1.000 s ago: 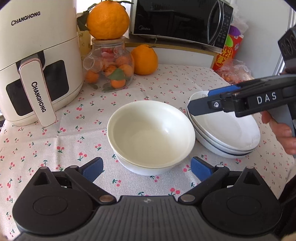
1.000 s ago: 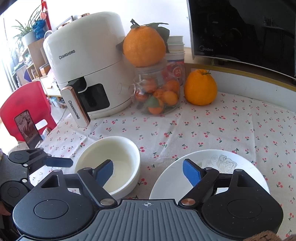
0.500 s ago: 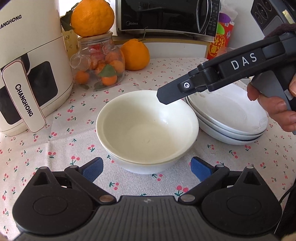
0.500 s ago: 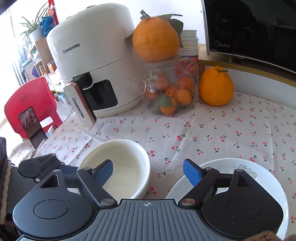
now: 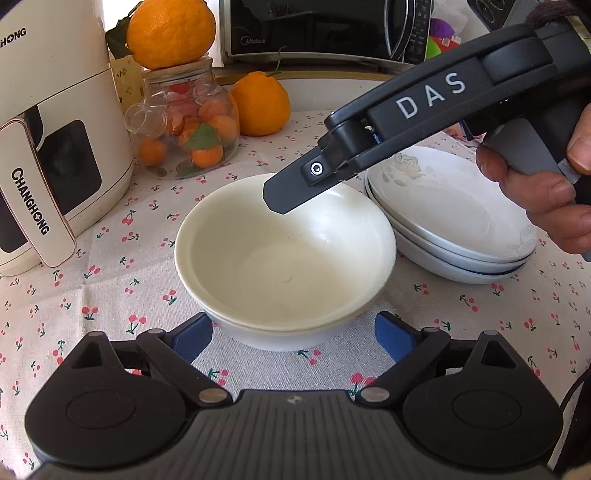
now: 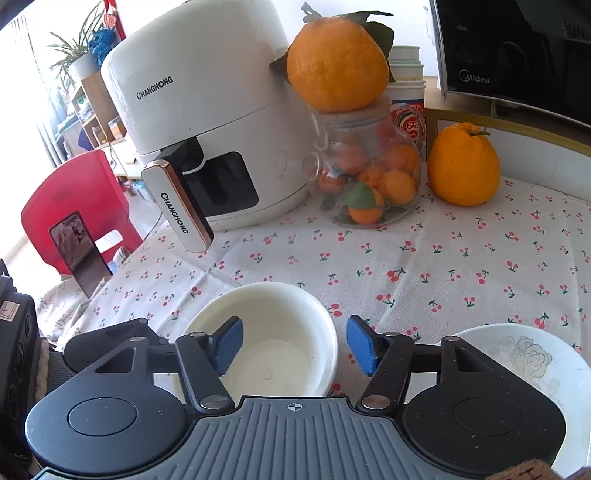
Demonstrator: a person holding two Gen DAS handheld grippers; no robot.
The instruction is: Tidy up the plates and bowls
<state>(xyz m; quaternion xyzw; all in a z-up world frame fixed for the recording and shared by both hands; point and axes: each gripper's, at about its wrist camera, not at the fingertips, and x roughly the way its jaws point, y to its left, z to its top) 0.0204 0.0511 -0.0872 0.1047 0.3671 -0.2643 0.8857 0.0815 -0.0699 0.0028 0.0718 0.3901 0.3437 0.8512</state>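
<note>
Two nested cream bowls [image 5: 284,258] sit mid-table on the cherry-print cloth. My left gripper [image 5: 293,338] straddles the near side of the stack. Its jaws are closing, with the blue pads just off the lower bowl's wall. My right gripper [image 6: 295,343] hangs over the same bowls [image 6: 273,339]. One pad is inside the bowl and the other outside its right rim. These jaws are closing too, and neither pad presses on the rim. A black finger [image 5: 288,192] of the right gripper reaches over the far rim. Stacked white plates [image 5: 443,221] lie to the right, also seen as the rose-patterned plates [image 6: 517,354].
A white air fryer [image 6: 207,110] stands at the back left. Beside it is a glass jar [image 6: 369,177] of small oranges with a large orange [image 6: 336,62] on top. Another orange [image 6: 461,166] and a microwave [image 5: 325,29] sit behind. A red chair [image 6: 74,206] stands past the left table edge.
The right gripper has swung left, from above the plates to over the bowls, and its jaws have narrowed. The left gripper's jaws have narrowed slightly around the bowl stack.
</note>
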